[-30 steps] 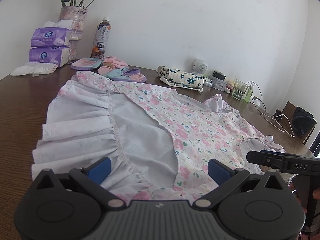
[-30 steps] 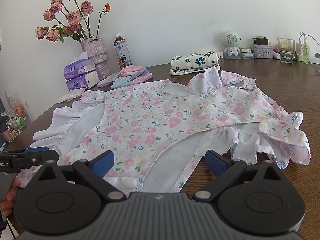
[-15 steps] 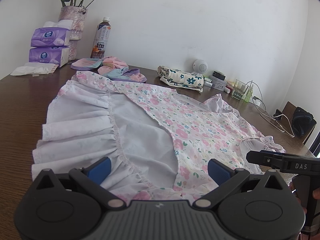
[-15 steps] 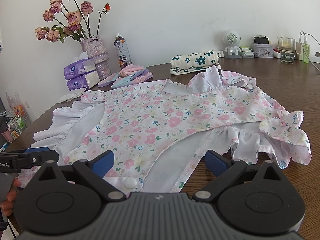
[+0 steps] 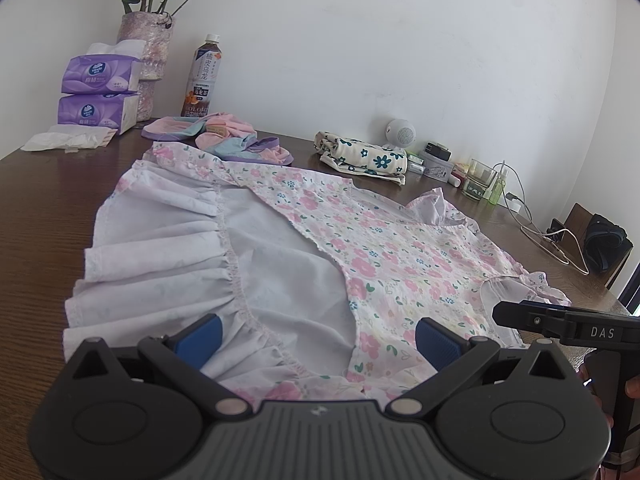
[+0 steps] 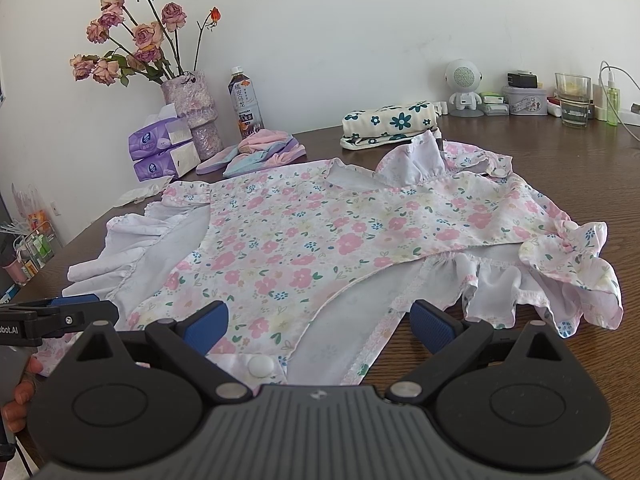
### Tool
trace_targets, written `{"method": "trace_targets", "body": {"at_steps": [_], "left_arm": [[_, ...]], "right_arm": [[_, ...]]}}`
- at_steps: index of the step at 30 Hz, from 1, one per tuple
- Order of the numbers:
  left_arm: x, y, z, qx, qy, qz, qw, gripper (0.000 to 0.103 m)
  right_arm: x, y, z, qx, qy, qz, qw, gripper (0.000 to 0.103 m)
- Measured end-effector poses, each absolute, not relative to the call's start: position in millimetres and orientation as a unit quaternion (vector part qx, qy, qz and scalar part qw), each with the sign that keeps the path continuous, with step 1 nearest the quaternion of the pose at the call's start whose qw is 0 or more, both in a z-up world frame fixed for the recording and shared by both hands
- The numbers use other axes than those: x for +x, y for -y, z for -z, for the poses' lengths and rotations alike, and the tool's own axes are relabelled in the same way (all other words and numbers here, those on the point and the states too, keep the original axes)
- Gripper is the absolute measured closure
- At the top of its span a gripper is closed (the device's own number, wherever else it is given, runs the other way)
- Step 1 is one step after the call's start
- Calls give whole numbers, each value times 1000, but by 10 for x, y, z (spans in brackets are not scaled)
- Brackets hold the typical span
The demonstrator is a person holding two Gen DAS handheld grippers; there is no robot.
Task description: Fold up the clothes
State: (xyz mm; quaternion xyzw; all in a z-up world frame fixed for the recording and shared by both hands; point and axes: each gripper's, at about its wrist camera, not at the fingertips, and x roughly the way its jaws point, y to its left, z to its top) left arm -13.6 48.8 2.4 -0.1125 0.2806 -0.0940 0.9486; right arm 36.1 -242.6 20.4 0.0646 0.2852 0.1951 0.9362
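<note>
A pink floral dress (image 5: 384,248) with a white ruffled lining lies spread on the brown table; it also shows in the right wrist view (image 6: 304,240). My left gripper (image 5: 316,334) is open, its blue pads wide apart over the near hem, holding nothing. My right gripper (image 6: 318,322) is open over the near edge by a white snap button (image 6: 261,365), holding nothing. The right gripper also shows at the right edge of the left wrist view (image 5: 560,320). The left gripper also shows at the left edge of the right wrist view (image 6: 56,312).
At the back stand a vase of roses (image 6: 192,112), tissue packs (image 5: 96,96), a drink bottle (image 5: 202,80), pastel clothes (image 5: 224,140), a folded flowered cloth (image 6: 390,122), a speaker (image 6: 462,84), a glass (image 6: 572,96) and cables (image 5: 536,232). The table edge (image 5: 24,152) runs at left.
</note>
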Motion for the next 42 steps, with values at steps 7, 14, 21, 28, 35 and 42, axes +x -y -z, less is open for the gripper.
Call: {"method": "trace_targets", "body": {"at_steps": [7,14,21,28,35,42], "left_arm": [[-137,-492,-22,-113,-280,94,949,0],[-137,-493,-20,-113,-280,94,949,0],[-137,-492,-19,-113,-280,94,949,0],[-139,-493,-18,-113,-280,95,949,0],[-148,-497,-17,-115,-278,94,949,0],[-194,-640,-73,-138,-273,73,949,0]], "right_arm": [[359,2421,-204,65,-284,-195,936,4],[358,2425,-204,66,-284,-195,936,4],[354,2423,-205,66,-284,-195,937,4],[352,2422,-203,66,-284,-195,937,4],[351,2424,-207,66,-284,-195,936,4],[304,2402,-229,54,-276,-182,942,4]]}}
